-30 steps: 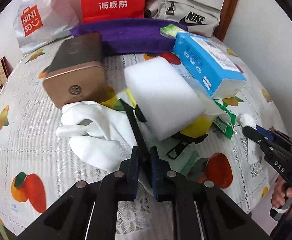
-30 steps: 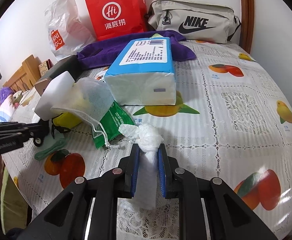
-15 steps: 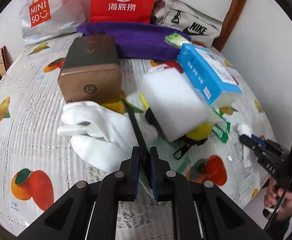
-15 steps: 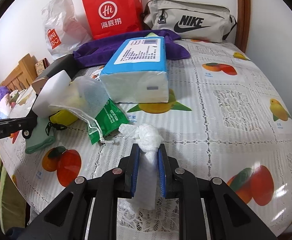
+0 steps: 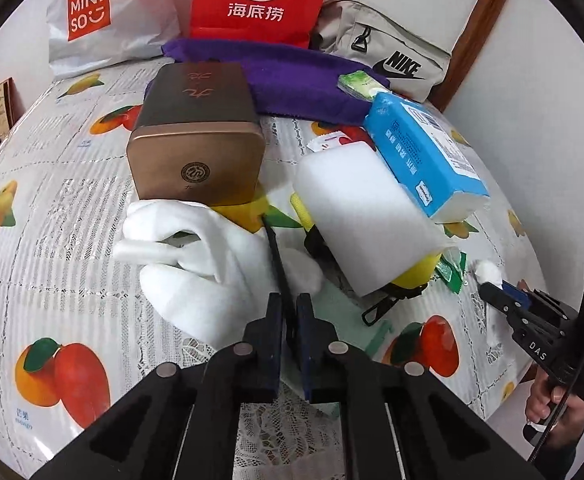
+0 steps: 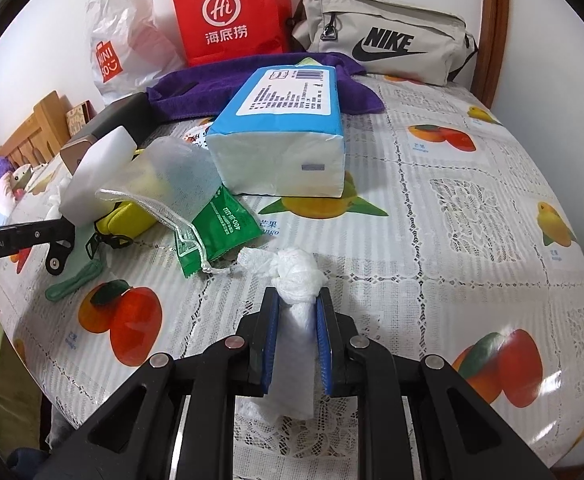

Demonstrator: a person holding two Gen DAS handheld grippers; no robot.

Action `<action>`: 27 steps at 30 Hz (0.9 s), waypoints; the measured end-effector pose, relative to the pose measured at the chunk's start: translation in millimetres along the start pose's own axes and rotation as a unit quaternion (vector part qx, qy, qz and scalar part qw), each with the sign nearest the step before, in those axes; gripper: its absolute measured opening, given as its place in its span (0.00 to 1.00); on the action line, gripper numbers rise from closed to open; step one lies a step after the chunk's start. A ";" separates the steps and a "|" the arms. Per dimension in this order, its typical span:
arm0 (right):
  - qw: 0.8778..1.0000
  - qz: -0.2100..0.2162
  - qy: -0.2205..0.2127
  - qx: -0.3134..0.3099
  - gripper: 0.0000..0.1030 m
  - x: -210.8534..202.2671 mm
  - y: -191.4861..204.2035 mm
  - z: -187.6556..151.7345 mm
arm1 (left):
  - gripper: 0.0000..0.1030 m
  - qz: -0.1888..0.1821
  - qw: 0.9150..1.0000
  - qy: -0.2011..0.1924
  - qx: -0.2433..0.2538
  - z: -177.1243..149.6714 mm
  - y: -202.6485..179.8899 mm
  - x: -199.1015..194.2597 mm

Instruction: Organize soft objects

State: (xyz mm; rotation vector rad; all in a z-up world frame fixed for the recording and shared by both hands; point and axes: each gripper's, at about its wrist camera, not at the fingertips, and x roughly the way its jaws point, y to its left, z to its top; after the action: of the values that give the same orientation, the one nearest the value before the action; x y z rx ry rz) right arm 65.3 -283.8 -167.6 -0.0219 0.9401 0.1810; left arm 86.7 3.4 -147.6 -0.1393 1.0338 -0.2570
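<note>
My left gripper (image 5: 288, 300) is shut on a thin black strap (image 5: 276, 256) that runs up toward a yellow pouch (image 5: 415, 272) lying under a white foam block (image 5: 363, 208). A white glove (image 5: 196, 276) lies just left of the strap. In the right wrist view, my right gripper (image 6: 297, 296) is shut on a knotted white wad (image 6: 297, 272) resting on the tablecloth. A blue tissue pack (image 6: 284, 140), a mesh bag (image 6: 172, 176) and a green packet (image 6: 220, 228) lie beyond it. The left gripper (image 6: 58, 232) shows at the left edge there.
A bronze tin (image 5: 196, 148) stands behind the glove. A purple towel (image 5: 288, 80), a red paper bag (image 5: 260, 0), a white Miniso bag (image 5: 104, 20) and a grey Nike bag (image 5: 383, 52) line the back wall. The table edge (image 6: 32, 360) drops off at the left.
My left gripper has shifted to the left with the black strap still between its jaws. The right gripper and its white wad have stayed put.
</note>
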 end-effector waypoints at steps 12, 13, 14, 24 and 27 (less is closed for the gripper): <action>1.000 0.000 -0.010 -0.008 0.15 -7.1 3.7 1.2 | 0.04 0.004 0.999 -0.033 -0.016 1.4 18.5 -24.3; 1.000 0.001 -0.012 -0.007 0.15 -9.2 3.9 2.0 | 0.04 0.004 0.999 -0.037 -0.018 2.6 19.8 -27.2; 1.000 0.004 -0.014 -0.007 0.15 -11.7 4.0 3.3 | 0.04 0.004 0.999 -0.040 -0.020 3.8 20.6 -29.8; 0.998 0.015 -0.052 -0.011 0.14 -42.2 0.5 40.2 | 0.04 0.012 0.997 -0.070 -0.028 29.0 24.8 -54.3; 0.998 0.022 -0.062 -0.017 0.14 -48.8 1.6 55.5 | 0.04 0.013 0.997 -0.077 -0.030 39.5 24.8 -58.5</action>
State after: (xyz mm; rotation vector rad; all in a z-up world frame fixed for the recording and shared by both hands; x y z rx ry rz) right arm 81.4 -283.9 -95.4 -0.0215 0.8141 0.2361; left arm 96.0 43.1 -84.8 -0.1973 0.8900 -0.1892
